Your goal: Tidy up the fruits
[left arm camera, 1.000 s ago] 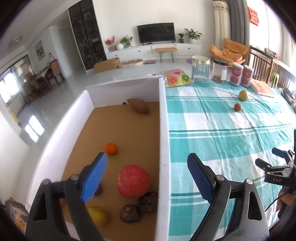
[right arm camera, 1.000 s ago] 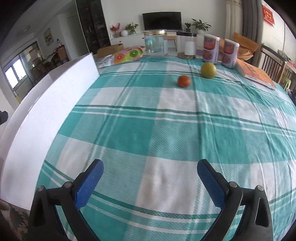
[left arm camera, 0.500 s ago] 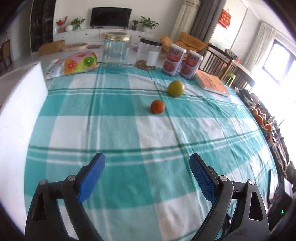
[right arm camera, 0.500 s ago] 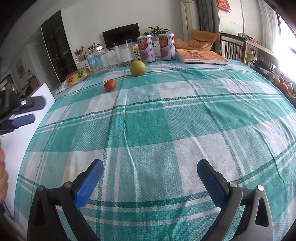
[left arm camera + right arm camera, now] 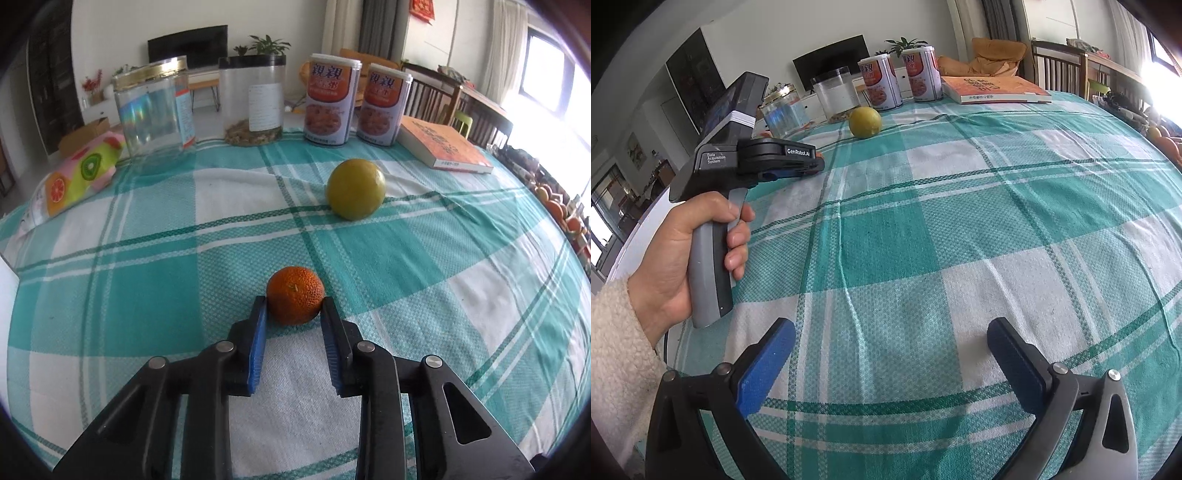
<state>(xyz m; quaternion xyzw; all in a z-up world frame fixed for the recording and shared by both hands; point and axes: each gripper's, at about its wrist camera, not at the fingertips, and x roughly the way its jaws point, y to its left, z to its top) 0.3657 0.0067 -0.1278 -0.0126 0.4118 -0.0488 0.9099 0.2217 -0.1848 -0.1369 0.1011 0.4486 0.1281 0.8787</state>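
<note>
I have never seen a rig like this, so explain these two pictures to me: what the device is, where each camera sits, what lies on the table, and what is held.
No robot here: a person carries a hand-held left gripper and right gripper, each with a camera looking along its jaws. In the left view the jaws sit against both sides of a small orange on the checked tablecloth. A yellow-green fruit, two jars, two cans and a book lie beyond. The right view shows its own jaws wide open, holding nothing, plus the person's left hand gripping the other tool.
</note>
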